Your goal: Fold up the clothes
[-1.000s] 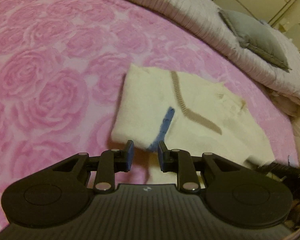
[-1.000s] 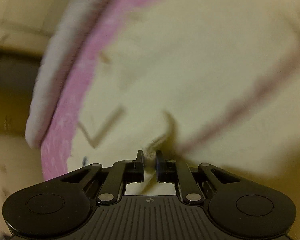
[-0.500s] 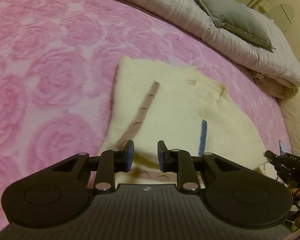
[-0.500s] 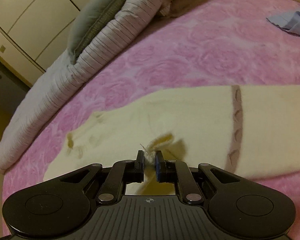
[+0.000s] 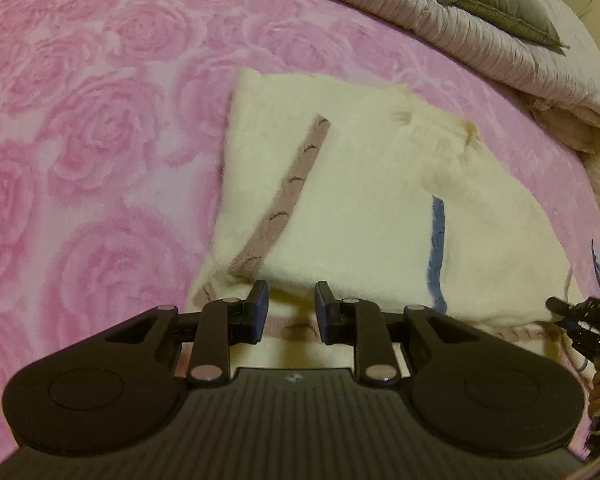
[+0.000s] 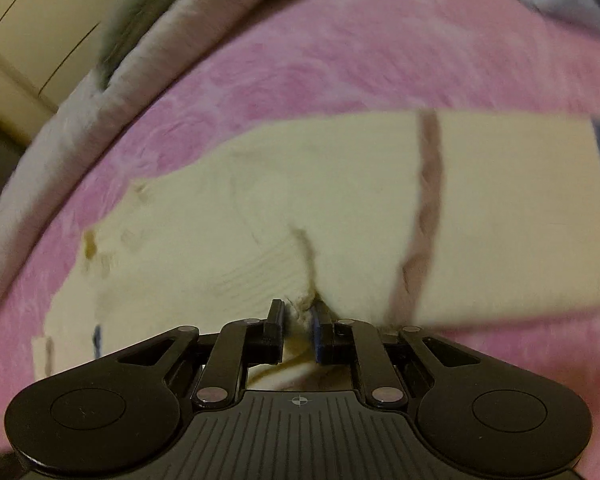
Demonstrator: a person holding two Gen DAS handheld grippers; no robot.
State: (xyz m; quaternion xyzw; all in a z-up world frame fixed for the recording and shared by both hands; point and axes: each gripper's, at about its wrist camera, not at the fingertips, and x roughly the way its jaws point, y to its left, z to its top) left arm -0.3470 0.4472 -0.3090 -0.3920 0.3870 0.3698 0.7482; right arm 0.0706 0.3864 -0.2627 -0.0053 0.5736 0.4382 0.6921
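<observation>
1. The right gripper [image 6: 298, 314] has just been opening; a pinch of the cream sweater [image 5: 360, 208] sits between its jaws, the grip loosening. The fold looks laid.
2. The left gripper [image 5: 291, 302] stands narrowly open and empty, above the sweater's near edge.
3. The sweater lies folded on the pink blanket [image 5: 92, 140].

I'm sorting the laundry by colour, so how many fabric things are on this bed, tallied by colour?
Cream: 1, the folded sweater
Pink: 1, the rose blanket
Pale grey: 1, the rolled quilt
Dark grey: 1, the cushion
Light blue: 1, a cloth at the edge, kind unclear
Total: 5
</observation>
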